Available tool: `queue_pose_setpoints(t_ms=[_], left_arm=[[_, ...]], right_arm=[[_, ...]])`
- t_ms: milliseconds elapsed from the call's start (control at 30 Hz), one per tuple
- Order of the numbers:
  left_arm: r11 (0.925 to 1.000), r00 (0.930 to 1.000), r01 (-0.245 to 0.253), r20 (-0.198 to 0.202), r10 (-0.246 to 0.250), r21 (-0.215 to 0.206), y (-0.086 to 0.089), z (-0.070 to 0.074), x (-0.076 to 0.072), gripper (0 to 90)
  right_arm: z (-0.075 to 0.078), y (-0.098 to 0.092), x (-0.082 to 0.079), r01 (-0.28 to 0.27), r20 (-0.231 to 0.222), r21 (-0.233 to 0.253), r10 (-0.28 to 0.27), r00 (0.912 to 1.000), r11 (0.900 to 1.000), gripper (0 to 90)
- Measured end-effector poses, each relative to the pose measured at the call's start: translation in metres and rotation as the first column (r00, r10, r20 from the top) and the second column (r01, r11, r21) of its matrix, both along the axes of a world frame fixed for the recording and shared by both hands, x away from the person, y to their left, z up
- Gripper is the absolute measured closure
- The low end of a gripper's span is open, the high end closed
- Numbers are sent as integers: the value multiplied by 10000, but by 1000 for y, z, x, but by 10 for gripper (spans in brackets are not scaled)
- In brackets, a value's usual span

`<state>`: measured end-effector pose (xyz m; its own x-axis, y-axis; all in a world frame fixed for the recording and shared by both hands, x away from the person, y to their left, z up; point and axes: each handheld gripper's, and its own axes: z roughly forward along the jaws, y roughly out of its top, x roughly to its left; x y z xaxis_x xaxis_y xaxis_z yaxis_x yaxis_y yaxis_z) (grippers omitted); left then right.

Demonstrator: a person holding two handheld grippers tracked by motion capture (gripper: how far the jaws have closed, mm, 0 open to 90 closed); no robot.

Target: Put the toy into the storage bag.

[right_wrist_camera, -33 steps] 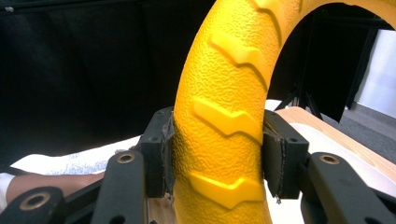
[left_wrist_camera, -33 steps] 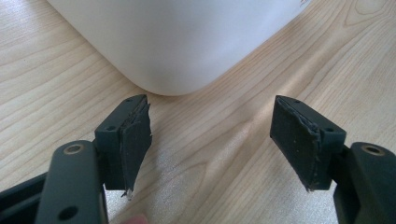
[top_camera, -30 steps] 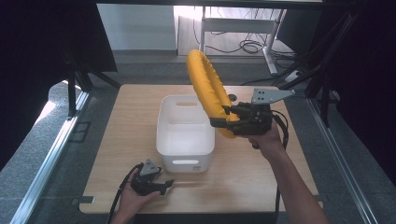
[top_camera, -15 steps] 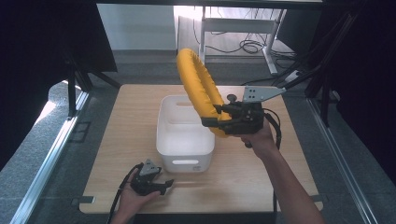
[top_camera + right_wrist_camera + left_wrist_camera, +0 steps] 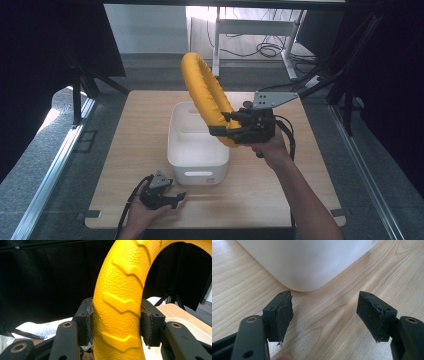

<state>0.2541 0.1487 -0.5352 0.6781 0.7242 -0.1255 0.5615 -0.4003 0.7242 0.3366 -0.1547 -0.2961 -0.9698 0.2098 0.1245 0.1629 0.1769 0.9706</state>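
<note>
A yellow ring with raised tread marks (image 5: 204, 97) (image 5: 120, 300) hangs upright in the air over the right side of a white plastic bin (image 5: 192, 150). My right gripper (image 5: 224, 131) (image 5: 116, 322) is shut on the ring's lower part, its black pads pressed on both sides. My left gripper (image 5: 176, 199) (image 5: 324, 315) rests low on the wooden table (image 5: 125, 150) just in front of the bin's near left corner (image 5: 307, 267), open with nothing between its pads.
The table's near edge (image 5: 220, 223) is close behind the left gripper. Metal frame rails (image 5: 47, 170) run along both sides of the table. Dark curtains stand at left and right, and a desk frame with cables (image 5: 255, 30) sits beyond the far edge.
My right gripper has carried the yellow ring leftward, from beside the bin's right edge to over the bin. The left gripper has stayed put.
</note>
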Motion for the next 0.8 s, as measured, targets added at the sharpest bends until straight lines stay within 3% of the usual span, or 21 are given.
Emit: queue_pose_setpoints(t_ms=[300, 800], left_arm=[[10000, 10000, -38, 5, 38, -34, 1, 0, 0, 291], [10000, 10000, -29, 5, 29, 21, 1, 0, 0, 291]], right_arm=[[0, 12, -1, -333, -63, 115, 334, 9994, 9994, 517], [-14, 25, 0, -670, -355, -104, 666, 9971, 9977, 516]])
